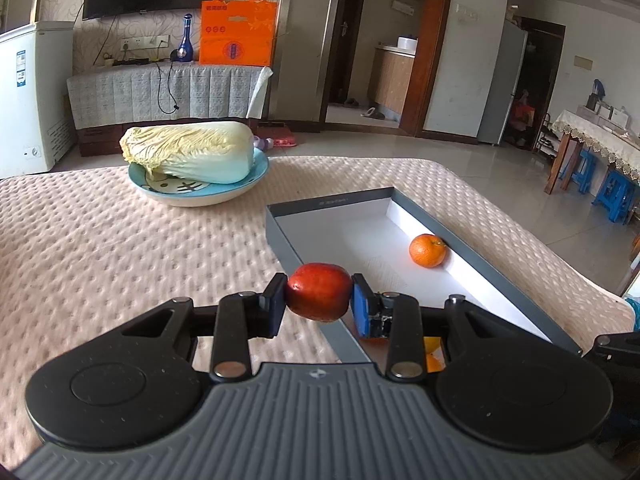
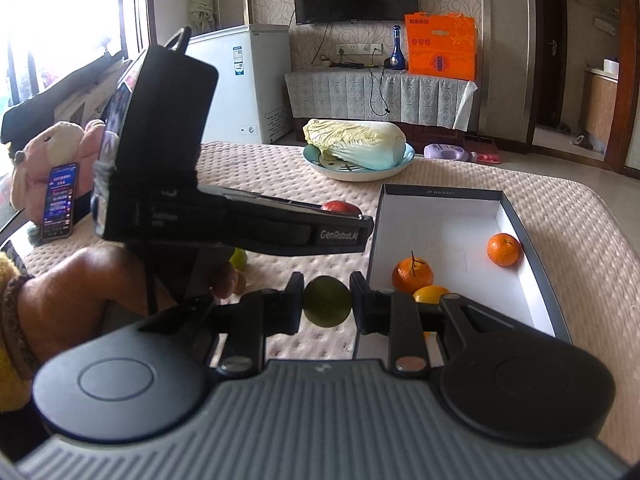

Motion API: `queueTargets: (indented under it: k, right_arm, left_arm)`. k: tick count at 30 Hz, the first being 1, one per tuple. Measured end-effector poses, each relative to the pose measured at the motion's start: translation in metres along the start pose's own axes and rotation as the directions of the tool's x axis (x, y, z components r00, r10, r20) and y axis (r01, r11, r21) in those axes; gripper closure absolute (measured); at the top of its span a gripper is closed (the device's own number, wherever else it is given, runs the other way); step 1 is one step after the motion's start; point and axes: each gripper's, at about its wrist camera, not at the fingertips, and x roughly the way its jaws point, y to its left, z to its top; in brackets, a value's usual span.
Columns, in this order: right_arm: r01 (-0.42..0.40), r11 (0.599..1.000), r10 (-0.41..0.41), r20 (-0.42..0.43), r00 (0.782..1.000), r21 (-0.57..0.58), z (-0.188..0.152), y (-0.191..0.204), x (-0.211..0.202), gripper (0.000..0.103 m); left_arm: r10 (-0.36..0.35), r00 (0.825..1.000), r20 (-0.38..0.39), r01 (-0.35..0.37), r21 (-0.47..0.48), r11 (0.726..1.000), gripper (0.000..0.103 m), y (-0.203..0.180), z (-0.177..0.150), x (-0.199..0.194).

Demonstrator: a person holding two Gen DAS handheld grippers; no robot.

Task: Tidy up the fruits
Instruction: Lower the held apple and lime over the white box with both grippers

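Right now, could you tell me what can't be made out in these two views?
- Left wrist view: an orange fruit in the box, mostly hidden behind the left gripper.
- Right wrist view: the red apple, mostly hidden behind the left gripper's body.
- Right wrist view: a yellow-green fruit on the table, half hidden.

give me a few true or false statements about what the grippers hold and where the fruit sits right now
1. The left gripper holds a red apple. True.
2. The right gripper is empty. False: it is shut on a green fruit.
3. The napa cabbage lies in the grey box. False: it rests on the blue plate.
4. Oranges lie inside the box, including the one with a stem. True.
5. The red apple is already set down in the box. False: it is between the left gripper's pads.
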Motion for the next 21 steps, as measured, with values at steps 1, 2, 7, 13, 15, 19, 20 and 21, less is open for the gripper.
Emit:
queueTargets:
  k: [1, 2, 7, 13, 15, 19, 20, 21]
  right_arm:
    - [0.001, 1.0, -0.001, 0.001, 1.0, 0.001, 0.0, 0.0, -0.001, 0.075]
    - [0.002, 1.0, -0.002, 0.005, 1.0, 0.001, 0.0, -0.001, -0.002, 0.075]
    - [0.015, 1.0, -0.015, 0.014, 1.0, 0.015, 0.0, -0.007, -0.006, 0.075]
    - [0.05, 0.998, -0.051, 0.019, 0.999, 0.048, -0.003, -0.021, -0.014, 0.075]
    - [0.061, 0.996, -0.063, 0.022, 0.998, 0.061, -0.005, -0.027, -0.018, 0.075]
    - [0.095, 0.991, -0.097, 0.014, 0.995, 0.091, -0.008, -0.04, -0.021, 0.075]
    - [0.103, 0.99, -0.104, 0.011, 0.994, 0.098, -0.009, -0.043, -0.022, 0.075]
    - [0.11, 0.989, -0.111, 0.01, 0.994, 0.104, -0.01, -0.045, -0.024, 0.075]
  left_arm:
    - [-0.003, 1.0, -0.002, 0.003, 0.001, 1.0, 0.064, -0.001, 0.0, 0.001]
    - [-0.004, 1.0, -0.002, 0.004, 0.004, 1.0, 0.064, -0.002, 0.001, 0.002]
    - [-0.014, 1.0, 0.003, 0.014, 0.012, 1.0, 0.064, -0.007, 0.003, 0.007]
    - [-0.029, 1.0, 0.0, 0.029, 0.008, 1.0, 0.064, -0.016, 0.006, 0.013]
    - [-0.042, 0.999, 0.007, 0.042, 0.012, 0.999, 0.064, -0.02, 0.008, 0.015]
    - [-0.057, 0.998, 0.01, 0.057, 0.027, 0.998, 0.064, -0.03, 0.012, 0.021]
    - [-0.06, 0.998, 0.008, 0.06, 0.025, 0.998, 0.064, -0.032, 0.013, 0.024]
    - [-0.064, 0.998, 0.006, 0.064, 0.023, 0.998, 0.064, -0.033, 0.014, 0.026]
